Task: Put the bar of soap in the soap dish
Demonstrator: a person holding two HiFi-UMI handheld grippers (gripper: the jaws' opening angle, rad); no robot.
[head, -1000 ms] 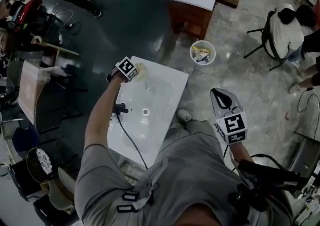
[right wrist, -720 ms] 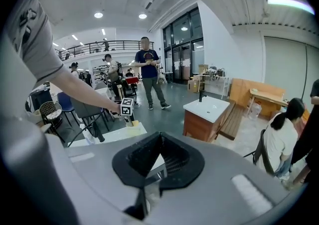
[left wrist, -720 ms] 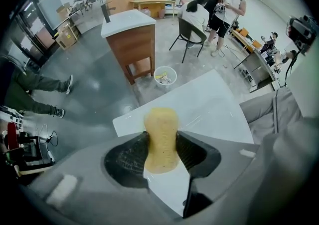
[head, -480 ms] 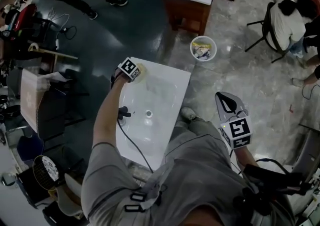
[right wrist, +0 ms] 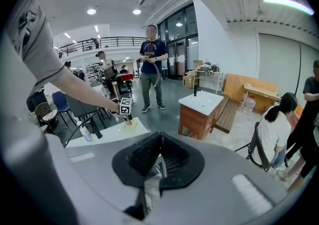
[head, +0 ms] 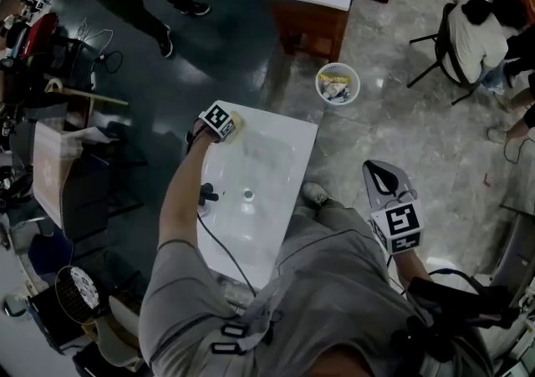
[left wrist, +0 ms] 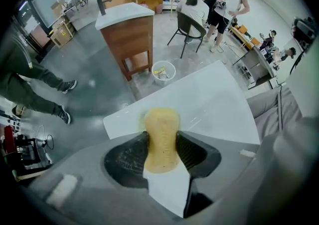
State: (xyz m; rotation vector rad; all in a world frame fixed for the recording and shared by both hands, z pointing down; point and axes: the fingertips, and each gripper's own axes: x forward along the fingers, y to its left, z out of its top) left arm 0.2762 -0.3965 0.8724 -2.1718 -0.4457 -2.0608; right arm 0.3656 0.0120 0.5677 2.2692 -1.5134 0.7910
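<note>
Left gripper (left wrist: 161, 138) pinches yellow soap bar (left wrist: 160, 119) at white washbasin top's (head: 272, 200) 11 o'clock corner. Right gripper (right wrist: 158, 161) pressed together, empty. Wastebasket (head: 338, 84) on floor (head: 401, 133), 1 o'clock.

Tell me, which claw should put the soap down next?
Left. The left claw grips the yellow soap right above a corner of the white sink. The right claw is shut, empty and off to the side, over the floor.
</note>
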